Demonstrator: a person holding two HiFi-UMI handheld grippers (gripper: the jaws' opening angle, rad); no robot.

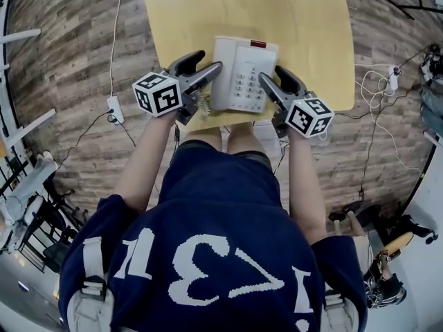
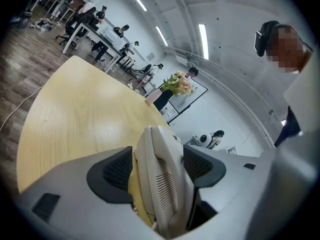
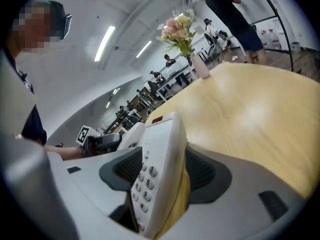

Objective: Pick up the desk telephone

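Observation:
A cream desk telephone (image 1: pixel 242 71) lies near the front edge of the yellow wooden table (image 1: pixel 297 19), keypad up. My left gripper (image 1: pixel 210 59) straddles its left, handset side. In the left gripper view the handset (image 2: pixel 162 194) stands between the dark pads (image 2: pixel 116 173), with table showing in a gap on the left. My right gripper (image 1: pixel 271 73) straddles the phone's right side. There the keypad edge (image 3: pixel 155 149) sits between that gripper's jaws, with a gap on the right. Both grippers are open around the phone.
The phone's coiled cord (image 1: pixel 203 106) hangs at the table's front edge. A vase of flowers (image 3: pixel 182 29) stands at the far end of the table. A power strip (image 1: pixel 114 108) and cables lie on the wooden floor. Desks and people fill the background.

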